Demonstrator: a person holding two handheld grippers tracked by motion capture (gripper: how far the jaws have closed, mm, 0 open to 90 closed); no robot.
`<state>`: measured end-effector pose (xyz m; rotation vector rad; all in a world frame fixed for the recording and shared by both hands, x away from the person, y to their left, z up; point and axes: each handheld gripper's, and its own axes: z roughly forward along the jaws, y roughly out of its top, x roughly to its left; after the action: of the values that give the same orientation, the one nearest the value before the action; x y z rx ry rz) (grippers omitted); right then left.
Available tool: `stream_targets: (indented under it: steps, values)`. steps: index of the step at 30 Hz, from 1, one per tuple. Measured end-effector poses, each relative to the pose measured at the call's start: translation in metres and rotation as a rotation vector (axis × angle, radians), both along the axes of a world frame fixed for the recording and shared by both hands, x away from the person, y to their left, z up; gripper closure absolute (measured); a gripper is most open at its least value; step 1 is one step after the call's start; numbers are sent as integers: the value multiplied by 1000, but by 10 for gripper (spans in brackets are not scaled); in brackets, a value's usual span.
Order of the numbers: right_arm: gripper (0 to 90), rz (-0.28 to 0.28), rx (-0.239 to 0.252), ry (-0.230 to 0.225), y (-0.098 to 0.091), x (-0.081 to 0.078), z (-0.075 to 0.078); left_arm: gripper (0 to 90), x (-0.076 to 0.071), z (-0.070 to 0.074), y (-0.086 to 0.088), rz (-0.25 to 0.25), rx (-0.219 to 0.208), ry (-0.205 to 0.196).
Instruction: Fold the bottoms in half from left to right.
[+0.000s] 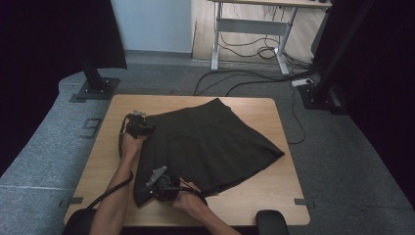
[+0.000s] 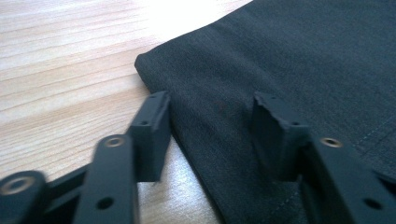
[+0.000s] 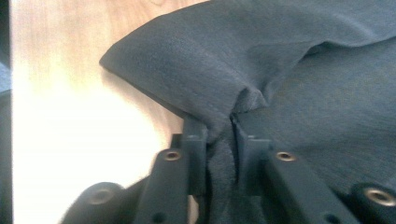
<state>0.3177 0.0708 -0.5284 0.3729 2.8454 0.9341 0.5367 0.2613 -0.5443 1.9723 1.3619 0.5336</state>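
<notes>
A dark pleated skirt (image 1: 205,147) is shown spread flat across the middle of a light wooden table (image 1: 274,196), its narrow waistband toward the far edge and its flared hem toward the near and right sides. The cloth is judged to be soft, light and limp: it will fold and drape wherever it is lifted, so it is best taken at an edge or corner, where a pinch gathers only one fold. A matte charcoal weave is seen at close range, with a line of stitching near the hem.

The right gripper (image 3: 231,135) is closed tight on a bunched fold at the near left corner of the skirt (image 3: 261,70), the fabric being drawn up between its jaws. The left gripper (image 2: 210,126) is set at the skirt's (image 2: 289,60) left edge; its jaws stand partly apart astride that edge, not yet pressing on it.

Beyond the table, grey carpet (image 1: 44,147), trailing cables (image 1: 235,76) and a desk frame (image 1: 254,29) are visible.
</notes>
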Motion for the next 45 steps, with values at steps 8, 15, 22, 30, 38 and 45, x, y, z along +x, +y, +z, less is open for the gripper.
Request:
stream_targets:
  steps: [8, 15, 22, 30, 38, 45]
  values:
    - [810, -27, 40, -11, -4, -1, -3, 830, -3, 3, -9, 7, -17, 23]
    - [813, -16, 86, 41, -3, 0, 2, 840, -6, 11, 3, -10, -37, 58]
    - [813, 44, 134, 67, 20, -9, 12, 839, -27, 32, 36, -10, -53, 62]
    - [812, 185, 168, 90, 70, -39, 28, 839, -76, 60, 87, 35, -10, 55]
    - [813, 186, 232, 49, 51, -40, 53, 840, -74, 86, 97, 46, -63, 47]
    - [814, 81, 306, 19, -7, -18, 80, 842, -48, 118, 65, 14, -200, -13]
